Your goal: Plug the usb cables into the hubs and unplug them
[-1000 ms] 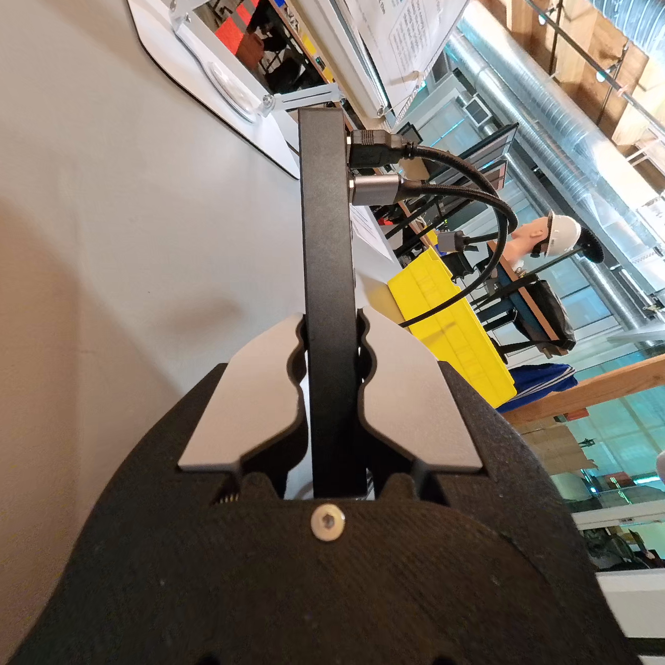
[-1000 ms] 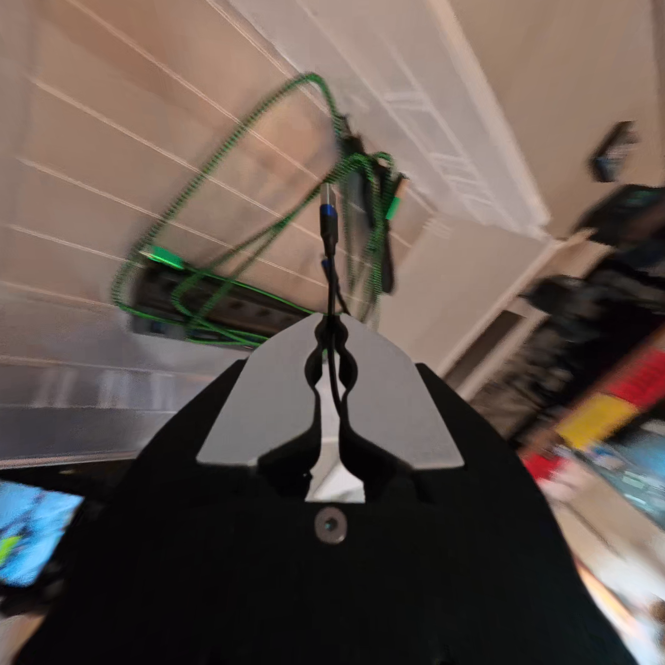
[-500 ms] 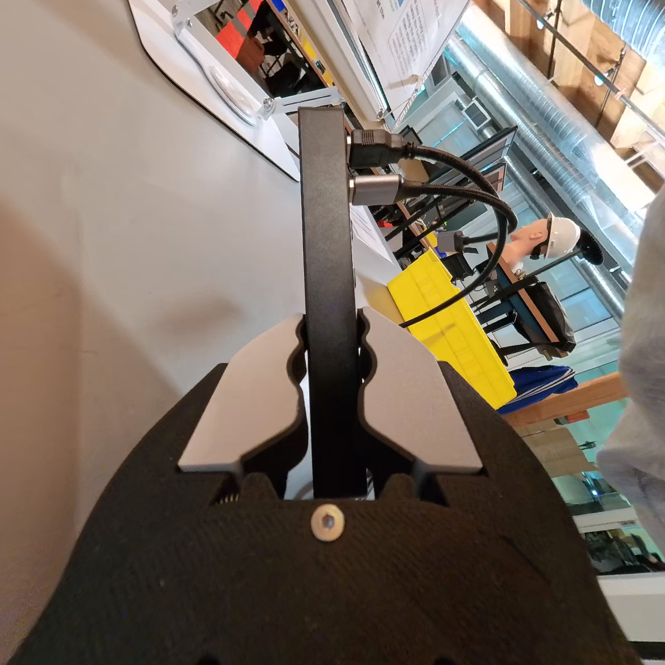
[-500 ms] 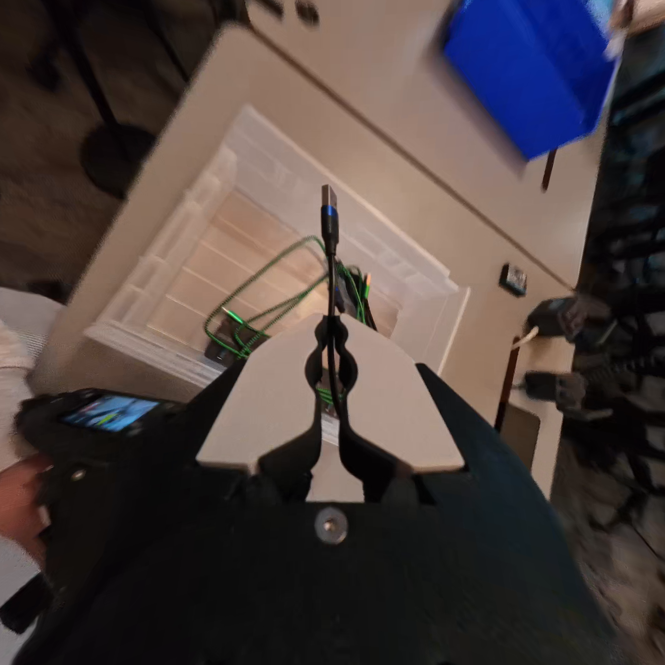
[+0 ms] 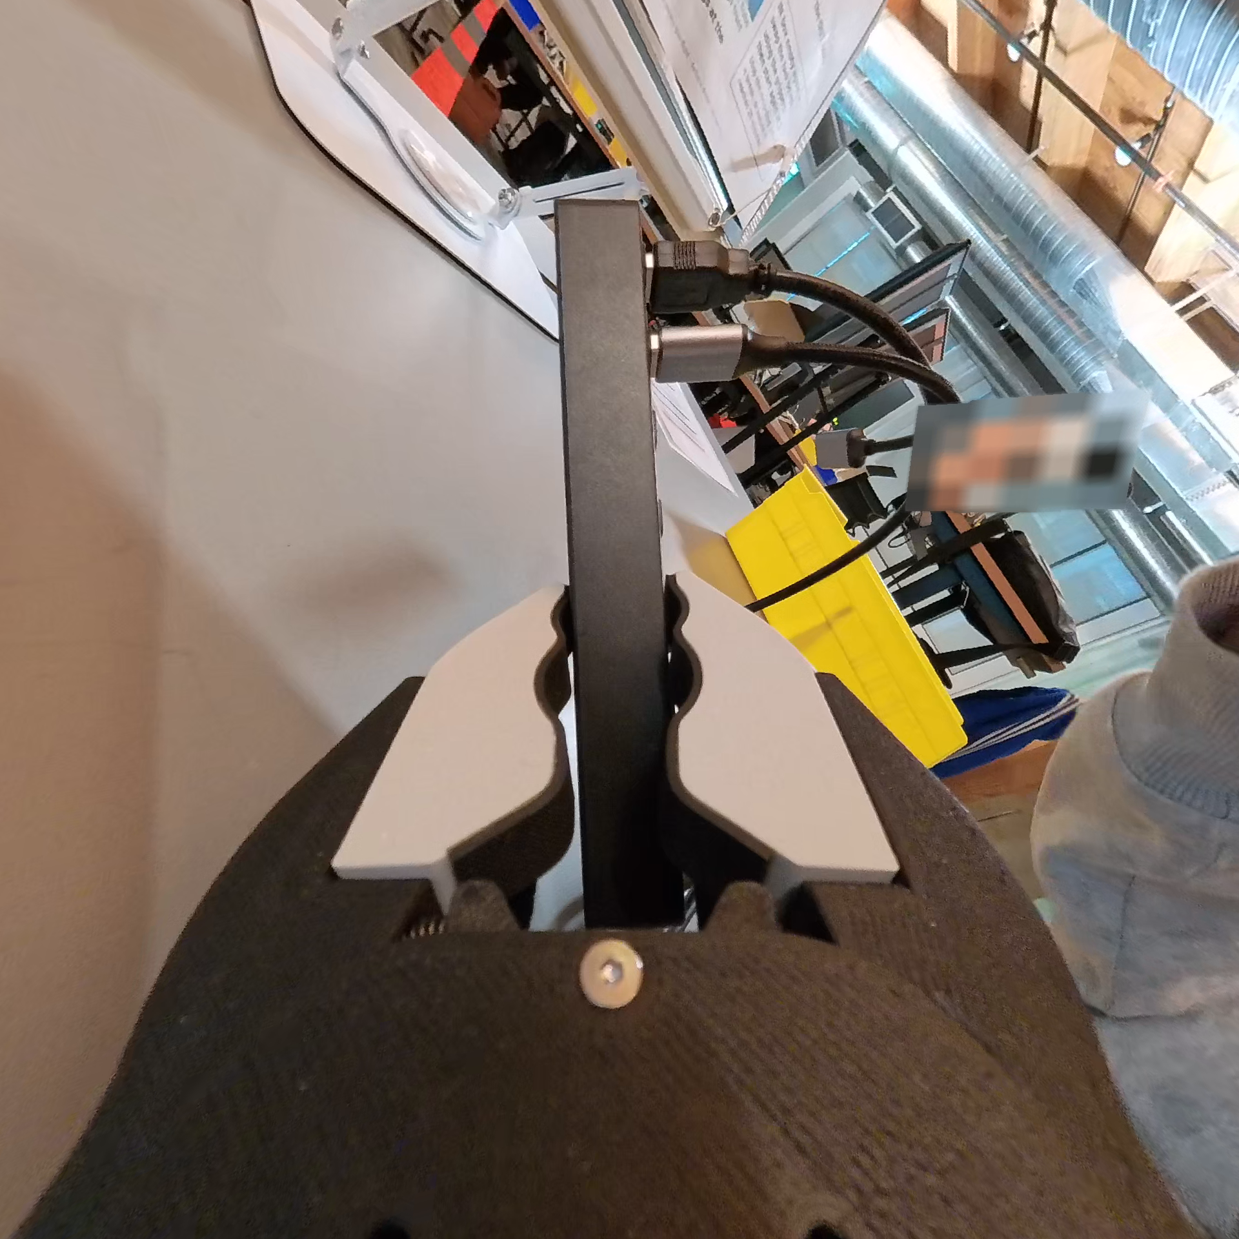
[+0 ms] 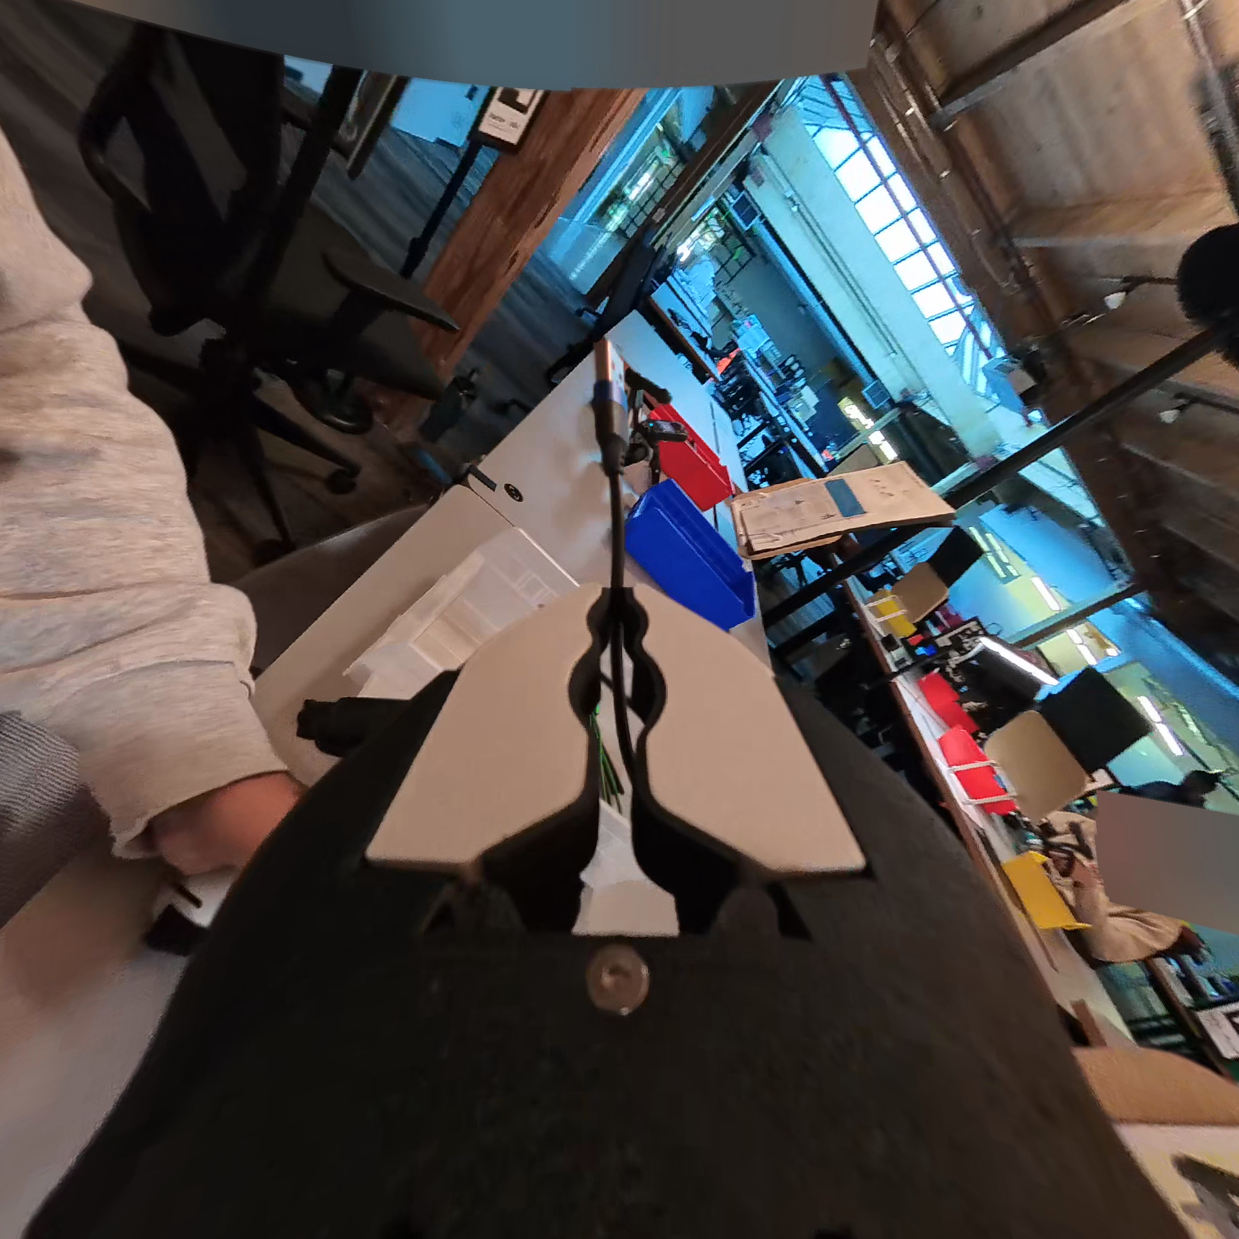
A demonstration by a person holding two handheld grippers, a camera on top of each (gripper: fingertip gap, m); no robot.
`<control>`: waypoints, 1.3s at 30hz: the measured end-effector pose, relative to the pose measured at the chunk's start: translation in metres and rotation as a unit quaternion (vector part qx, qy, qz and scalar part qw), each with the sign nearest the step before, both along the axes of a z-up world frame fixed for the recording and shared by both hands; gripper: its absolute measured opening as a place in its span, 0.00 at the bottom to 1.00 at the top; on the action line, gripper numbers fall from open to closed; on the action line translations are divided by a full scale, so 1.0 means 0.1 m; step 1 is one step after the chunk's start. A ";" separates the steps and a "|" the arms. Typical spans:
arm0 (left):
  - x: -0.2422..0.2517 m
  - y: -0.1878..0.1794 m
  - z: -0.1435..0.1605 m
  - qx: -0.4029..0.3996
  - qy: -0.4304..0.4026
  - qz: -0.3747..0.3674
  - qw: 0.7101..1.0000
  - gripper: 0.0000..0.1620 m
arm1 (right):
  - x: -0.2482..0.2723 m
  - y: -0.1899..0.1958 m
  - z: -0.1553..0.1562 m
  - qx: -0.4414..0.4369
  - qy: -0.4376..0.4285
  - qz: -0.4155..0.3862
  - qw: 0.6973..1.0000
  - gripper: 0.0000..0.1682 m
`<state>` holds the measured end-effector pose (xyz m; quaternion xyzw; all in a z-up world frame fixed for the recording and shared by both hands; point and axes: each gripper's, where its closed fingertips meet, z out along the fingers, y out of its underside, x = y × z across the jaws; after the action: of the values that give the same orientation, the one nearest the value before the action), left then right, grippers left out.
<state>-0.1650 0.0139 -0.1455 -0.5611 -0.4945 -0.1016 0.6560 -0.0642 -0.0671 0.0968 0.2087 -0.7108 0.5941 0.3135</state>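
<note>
At the centre of the left wrist view, the left gripper (image 5: pixel 617 603) is seen closed on a long black hub (image 5: pixel 607 469), which is held edge-on and runs straight up the middle of the frame. Both grey fingers (image 5: pixel 469 751) are pressed against its sides. Near the upper end of the hub, on its right side, two plugs are inserted: a black plug (image 5: pixel 697 276) above and a grey metal plug (image 5: pixel 700 353) just below it. Their dark braided cables (image 5: pixel 871 335) are bent to the right and downward. A yellow bin (image 5: pixel 851 637) is seen behind them at the right, and a grey sleeve (image 5: pixel 1153 804) is visible at the right edge. A pale table surface (image 5: pixel 234 402) fills the left side.

At the centre of the right wrist view, the right gripper (image 6: pixel 615 597) is seen shut on a thin black usb cable (image 6: pixel 617 536). The cable is pinched between the finger tips and rises straight up, ending in a free connector (image 6: pixel 603 382) with a blue ring, not inserted in anything. Green cables (image 6: pixel 603 764) are glimpsed in the gap behind the fingers. A blue bin (image 6: pixel 684 556) is placed just right of the cable, a red bin (image 6: pixel 690 456) above it, and a white tray (image 6: pixel 469 603) at the left. A person's hand (image 6: pixel 214 824) in a light sleeve is seen at the left edge.
</note>
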 end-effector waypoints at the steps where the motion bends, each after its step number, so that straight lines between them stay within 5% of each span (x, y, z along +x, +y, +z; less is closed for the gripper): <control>1: 0.00 0.00 0.00 0.000 0.000 0.001 1.000 0.16 | 0.06 0.06 0.01 -0.007 0.005 -0.002 1.000 0.02; 10: 0.00 -0.02 0.03 0.006 0.009 0.006 1.000 0.16 | 0.05 0.77 -0.04 -0.064 -0.015 -0.104 0.992 0.02; 16: 0.02 -0.02 0.07 0.014 0.023 0.004 1.000 0.16 | 0.00 1.34 -0.43 -0.091 -0.082 -0.197 0.973 0.02; 25: 0.09 0.00 0.25 0.006 0.102 0.005 0.995 0.16 | 0.00 1.40 -1.30 -0.089 -0.270 -0.210 0.936 0.02; 33: 0.17 -0.01 0.46 -0.055 0.239 0.021 0.969 0.16 | -0.02 1.51 -1.40 -0.152 -0.383 -0.167 0.896 0.02; 39: 0.18 0.00 0.49 -0.065 0.261 0.027 0.963 0.16 | 0.06 1.51 -1.47 -0.150 -0.416 -0.140 0.886 0.02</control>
<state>-0.1468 0.0138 -0.0965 -0.5959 -0.3266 0.0987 0.7270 -0.0581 0.0842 -0.0507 -0.2087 -0.6999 0.6762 0.0965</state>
